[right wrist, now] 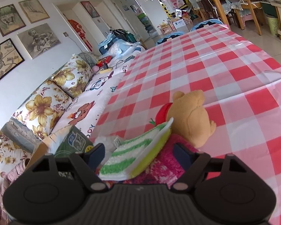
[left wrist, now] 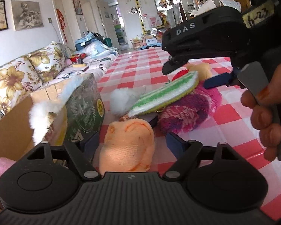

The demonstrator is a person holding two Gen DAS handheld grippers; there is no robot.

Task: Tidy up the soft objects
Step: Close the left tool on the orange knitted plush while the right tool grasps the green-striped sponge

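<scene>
The left gripper (left wrist: 130, 140) stood with its jaws well apart around an orange plush toy (left wrist: 128, 146); whether the pads pressed on it could not be told, as the toy's sides hid the contact. The toy lay dead ahead at twelve o'clock, its long axis running along the line of the fingers, at the near edge of the red-and-white checked tablecloth (left wrist: 140, 65). The right gripper (right wrist: 138, 151) likewise stood wide, straddling a green-and-white striped sponge cloth (right wrist: 136, 153) with a yellow underside, which rested on a pink knitted soft item (right wrist: 163, 168); no firm pinch was evident, and the fingers (right wrist: 95, 151) appeared just clear of the cloth's edges. The cloth's long axis ran from six toward one o'clock in the right wrist view. Beyond it, at one o'clock, sat a tan plush bear (right wrist: 191, 116) with a red top, touching the pink item. The left wrist view alone showed the right gripper from the side, at two o'clock above the pile, with the person's hand (left wrist: 264, 116) on its handle, and a white fluffy toy (left wrist: 121, 99) at eleven o'clock beside the cloth. Both views showed a cardboard box (left wrist: 13, 127) with a green printed flap at nine to ten o'clock, off the table edge; judged the likely destination. The left hand was nearer the box. Only the right wrist view showed the bear clearly.
</scene>
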